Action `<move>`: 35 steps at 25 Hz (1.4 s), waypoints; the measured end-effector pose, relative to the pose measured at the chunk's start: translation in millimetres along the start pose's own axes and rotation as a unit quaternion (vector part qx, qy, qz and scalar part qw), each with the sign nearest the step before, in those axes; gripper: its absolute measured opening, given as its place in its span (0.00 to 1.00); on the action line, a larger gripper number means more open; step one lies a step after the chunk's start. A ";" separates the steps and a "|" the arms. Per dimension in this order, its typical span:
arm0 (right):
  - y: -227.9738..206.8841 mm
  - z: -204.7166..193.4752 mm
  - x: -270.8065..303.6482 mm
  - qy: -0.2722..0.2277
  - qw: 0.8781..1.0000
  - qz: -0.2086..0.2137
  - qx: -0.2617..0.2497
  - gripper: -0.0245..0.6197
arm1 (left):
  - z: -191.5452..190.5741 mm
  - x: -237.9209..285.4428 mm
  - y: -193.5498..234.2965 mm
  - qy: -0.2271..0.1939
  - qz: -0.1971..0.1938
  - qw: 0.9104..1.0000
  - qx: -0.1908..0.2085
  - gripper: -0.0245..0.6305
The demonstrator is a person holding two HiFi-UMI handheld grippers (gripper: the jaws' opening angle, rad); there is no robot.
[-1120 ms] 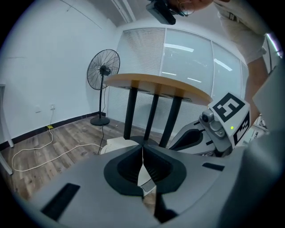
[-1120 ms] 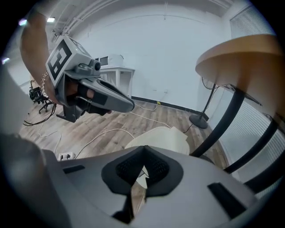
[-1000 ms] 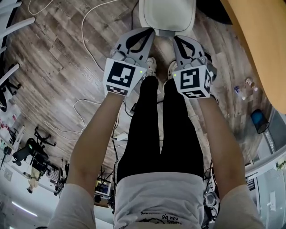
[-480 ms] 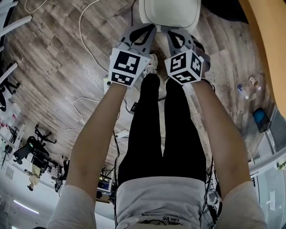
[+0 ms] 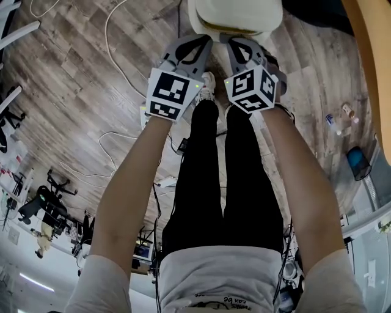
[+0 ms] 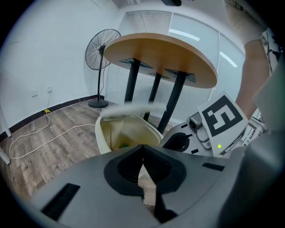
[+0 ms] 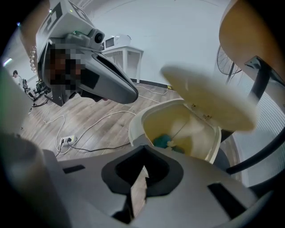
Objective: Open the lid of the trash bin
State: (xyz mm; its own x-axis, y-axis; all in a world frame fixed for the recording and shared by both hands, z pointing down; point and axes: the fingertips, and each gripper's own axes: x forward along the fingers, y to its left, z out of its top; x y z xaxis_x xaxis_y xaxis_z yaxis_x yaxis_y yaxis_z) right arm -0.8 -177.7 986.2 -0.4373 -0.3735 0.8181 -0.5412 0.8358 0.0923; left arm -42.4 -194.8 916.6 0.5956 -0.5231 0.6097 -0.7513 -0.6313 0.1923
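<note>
The white trash bin (image 5: pixel 235 18) stands on the floor just ahead of the person's feet. Its lid (image 7: pixel 209 100) is tilted up, blurred, hinged at the far side, and the cream inside (image 6: pixel 127 133) shows with a teal scrap (image 7: pixel 164 141) at the bottom. My left gripper (image 5: pixel 204 39) points at the bin's near rim, jaws closed together with nothing between them. The right gripper (image 5: pixel 230 39) sits close beside it, also shut and empty. In the left gripper view the lid (image 6: pixel 129 108) hovers over the rim. I cannot tell what touches the lid.
A round wooden table (image 6: pixel 162 55) on black legs stands right behind the bin. A pedestal fan (image 6: pixel 100 49) is at the back wall. White cables (image 5: pixel 116 43) and a power strip (image 7: pixel 66 141) lie on the wood floor. A blue bucket (image 5: pixel 355 162) and bottles (image 5: pixel 339 116) sit to the right.
Both grippers have moved forward to the bin and closer together. The lid, flat a second ago, has lifted and a gap shows under its front edge.
</note>
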 end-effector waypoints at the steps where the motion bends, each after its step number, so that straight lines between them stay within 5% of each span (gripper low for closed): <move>1: 0.1 0.0 0.1 0.003 1.000 0.003 0.002 0.05 | 0.7 -0.1 -1.9 0.001 -0.001 1.000 0.001 0.07; 7: -9.1 5.5 -5.8 0.017 0.999 0.013 0.033 0.05 | 13.7 -4.9 -10.6 -0.003 -0.003 1.000 0.005 0.07; 17: -32.9 31.7 -54.6 -0.034 0.996 -0.005 0.085 0.05 | 54.1 -23.3 -16.4 -0.028 0.005 1.000 0.012 0.07; 35: -51.2 125.1 -226.0 -0.128 0.979 -0.024 0.154 0.05 | 186.2 -141.6 -54.9 -0.106 0.049 0.993 -0.012 0.07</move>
State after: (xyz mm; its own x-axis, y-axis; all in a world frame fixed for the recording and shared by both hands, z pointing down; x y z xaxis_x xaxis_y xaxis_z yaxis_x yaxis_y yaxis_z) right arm 35.9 -186.4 725.6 -0.5499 -0.5318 0.6440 -0.7400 0.6678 -0.0804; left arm -32.5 -192.7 676.4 0.5632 -0.6920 0.4516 -0.8141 -0.5584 0.1596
